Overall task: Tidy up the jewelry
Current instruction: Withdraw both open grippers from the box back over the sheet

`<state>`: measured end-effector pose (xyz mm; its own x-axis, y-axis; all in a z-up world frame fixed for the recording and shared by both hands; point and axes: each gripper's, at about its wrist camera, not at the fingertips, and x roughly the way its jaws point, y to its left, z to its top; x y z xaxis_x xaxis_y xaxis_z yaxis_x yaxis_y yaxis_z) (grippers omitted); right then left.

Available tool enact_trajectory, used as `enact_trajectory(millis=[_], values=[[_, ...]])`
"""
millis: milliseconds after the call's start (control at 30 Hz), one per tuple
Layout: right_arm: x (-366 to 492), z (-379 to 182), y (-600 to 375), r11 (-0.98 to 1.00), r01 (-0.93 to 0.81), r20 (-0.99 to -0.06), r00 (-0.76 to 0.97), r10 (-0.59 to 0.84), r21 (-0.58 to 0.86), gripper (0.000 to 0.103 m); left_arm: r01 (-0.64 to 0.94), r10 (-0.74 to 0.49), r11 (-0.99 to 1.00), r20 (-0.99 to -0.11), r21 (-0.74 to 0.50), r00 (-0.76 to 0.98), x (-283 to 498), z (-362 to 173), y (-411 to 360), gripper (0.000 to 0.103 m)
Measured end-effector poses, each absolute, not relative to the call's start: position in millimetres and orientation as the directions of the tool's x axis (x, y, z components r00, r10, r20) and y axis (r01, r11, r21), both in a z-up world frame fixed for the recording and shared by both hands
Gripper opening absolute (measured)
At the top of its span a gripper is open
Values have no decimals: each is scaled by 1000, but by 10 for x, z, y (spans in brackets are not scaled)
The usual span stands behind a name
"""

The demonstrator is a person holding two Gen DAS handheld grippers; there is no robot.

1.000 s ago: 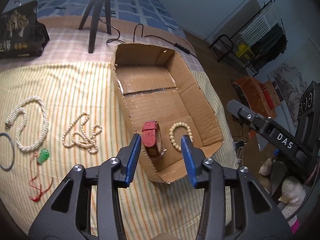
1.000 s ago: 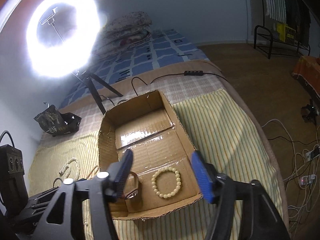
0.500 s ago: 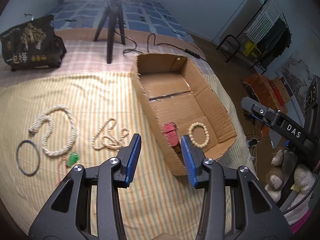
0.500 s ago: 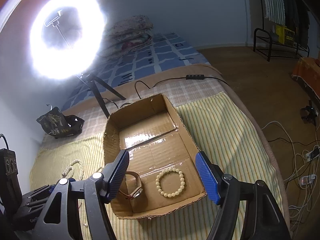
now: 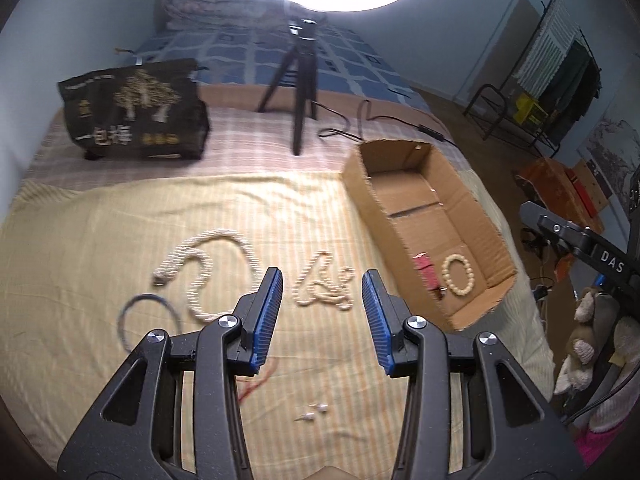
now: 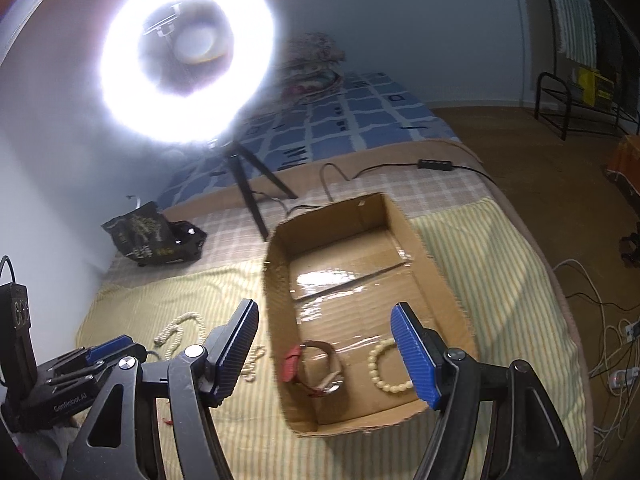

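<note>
On the striped cloth (image 5: 100, 240) we start at the left, where a blue ring (image 5: 149, 322) lies just beside a thick pearl rope (image 5: 208, 268). Next comes a thinner bead necklace (image 5: 322, 286), bunched in loops, and it sits right between the left gripper's (image 5: 322, 304) blue pads, which stand apart with nothing in them. We judge this necklace to be the next pick. To do it well we should come straight down over the thickest knot of loops (a single strand may slip out) and close only once both pads straddle it. Two small studs (image 5: 316, 412) lie near us and a red cord (image 5: 256, 380) peeks from under the left finger; we must not drag them. Further right, the box (image 6: 276, 320) already holds a red-strapped watch (image 6: 316, 368) and a bead bracelet (image 6: 390, 366). The right gripper (image 6: 326, 354) hovers over it, jaws wide and empty.
</note>
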<state>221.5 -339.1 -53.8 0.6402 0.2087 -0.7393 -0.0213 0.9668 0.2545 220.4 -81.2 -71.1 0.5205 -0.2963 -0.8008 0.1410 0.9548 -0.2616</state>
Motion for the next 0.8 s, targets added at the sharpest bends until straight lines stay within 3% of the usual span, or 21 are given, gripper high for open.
enact_trajectory(millis=[300, 800], values=[[2225, -579, -2896, 956, -141, -749, 596, 289, 257, 71, 71, -224, 973, -822, -220, 523, 2143, -764, -228, 42], [2302, -954, -2140, 929, -285, -821, 454, 347, 235, 67, -81, -186, 965, -866, -250, 464, 2128, -1045, 523, 42]])
